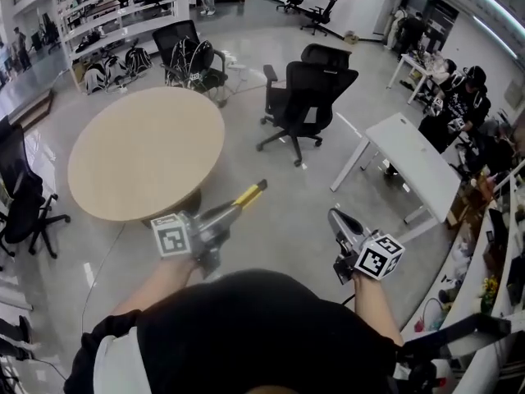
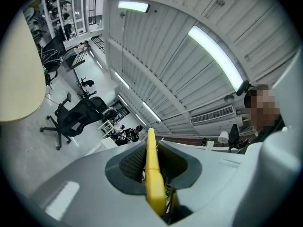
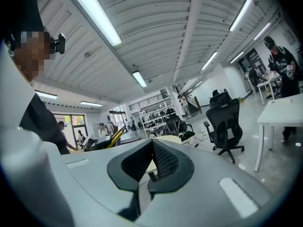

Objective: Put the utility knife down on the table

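A yellow utility knife (image 1: 249, 194) sticks out forward from my left gripper (image 1: 233, 213), which is shut on it above the grey floor. In the left gripper view the knife's yellow body (image 2: 152, 169) runs up between the two pads, and the gripper (image 2: 150, 144) points past a tan edge of the table (image 2: 14, 65). The round tan table (image 1: 148, 150) stands ahead and to the left, apart from both grippers. My right gripper (image 1: 335, 216) hangs to the right, its jaws closed tip to tip (image 3: 152, 144) with nothing between them. The knife (image 3: 115, 136) also shows at the left of the right gripper view.
A black office chair (image 1: 305, 97) stands ahead, another (image 1: 190, 56) behind the table, a third (image 1: 20, 203) at the left edge. A white desk (image 1: 414, 162) is at the right, with people (image 1: 459, 105) beyond it. Shelves (image 1: 115, 6) line the back.
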Tool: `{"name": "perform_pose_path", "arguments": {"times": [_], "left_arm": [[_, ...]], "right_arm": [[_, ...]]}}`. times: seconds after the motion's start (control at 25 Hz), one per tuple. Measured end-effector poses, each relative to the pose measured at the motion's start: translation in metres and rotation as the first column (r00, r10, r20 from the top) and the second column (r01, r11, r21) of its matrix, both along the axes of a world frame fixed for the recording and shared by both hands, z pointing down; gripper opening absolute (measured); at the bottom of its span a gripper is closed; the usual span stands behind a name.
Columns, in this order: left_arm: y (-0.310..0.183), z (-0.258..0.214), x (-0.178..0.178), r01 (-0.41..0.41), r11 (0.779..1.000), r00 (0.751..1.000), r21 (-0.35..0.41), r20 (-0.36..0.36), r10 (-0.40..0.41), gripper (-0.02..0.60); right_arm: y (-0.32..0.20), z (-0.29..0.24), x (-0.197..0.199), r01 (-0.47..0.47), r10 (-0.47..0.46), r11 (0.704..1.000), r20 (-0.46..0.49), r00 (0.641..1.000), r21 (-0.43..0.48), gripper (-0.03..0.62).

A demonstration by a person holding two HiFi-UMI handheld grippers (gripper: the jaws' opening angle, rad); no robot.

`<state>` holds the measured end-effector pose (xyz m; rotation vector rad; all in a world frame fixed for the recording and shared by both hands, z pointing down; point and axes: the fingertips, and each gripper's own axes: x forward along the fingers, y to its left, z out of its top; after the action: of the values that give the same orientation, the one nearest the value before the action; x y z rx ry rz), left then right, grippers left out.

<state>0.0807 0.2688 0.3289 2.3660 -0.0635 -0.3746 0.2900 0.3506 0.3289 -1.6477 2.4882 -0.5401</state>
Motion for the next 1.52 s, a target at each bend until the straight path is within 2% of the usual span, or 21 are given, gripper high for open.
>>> {"name": "perform_pose_path", "arguments": {"times": [0.2, 0.44, 0.56, 0.84, 0.96, 1.24, 1.52], "left_arm": [[-0.088, -0.015, -0.017, -0.036, 0.999, 0.999, 0.037, -0.021, 0.037, 0.071], [-0.185, -0.007, -0.035, -0.027, 0.999, 0.999, 0.031, -0.019, 0.028, 0.071], [-0.212, 0.003, -0.04, -0.018, 1.0, 0.999, -0.013, -0.033, 0.017, 0.071], [-0.257, 0.024, -0.032, 0.013, 1.0, 1.0, -0.027, 0.001, -0.013, 0.071], [-0.268, 0.031, -0.01, 0.045, 0.999, 0.999, -0.029, 0.017, -0.044, 0.071], [-0.299, 0.007, 0.075, 0.132, 0.991, 0.991, -0.002, -0.021, -0.132, 0.071], [-0.333, 0.002, 0.15, 0.213, 0.977, 0.977, 0.006, -0.009, -0.213, 0.071]], "right_arm": [[-0.08, -0.017, -0.016, -0.037, 0.038, 0.999, -0.023, 0.999, 0.03, 0.014], [-0.176, -0.008, -0.029, -0.035, 0.036, 0.999, -0.022, 0.999, 0.029, 0.014], [-0.21, -0.002, -0.032, -0.021, 0.021, 1.0, -0.02, 1.0, 0.002, 0.014], [-0.263, 0.018, -0.016, -0.01, 0.01, 0.999, 0.016, 1.0, -0.032, 0.014], [-0.281, 0.025, 0.006, 0.034, -0.033, 0.999, 0.023, 0.999, -0.038, 0.014], [-0.341, 0.007, 0.095, 0.14, -0.14, 0.99, -0.015, 0.99, -0.02, 0.014], [-0.389, 0.005, 0.168, 0.234, -0.234, 0.972, -0.004, 0.972, -0.013, 0.014]]}}
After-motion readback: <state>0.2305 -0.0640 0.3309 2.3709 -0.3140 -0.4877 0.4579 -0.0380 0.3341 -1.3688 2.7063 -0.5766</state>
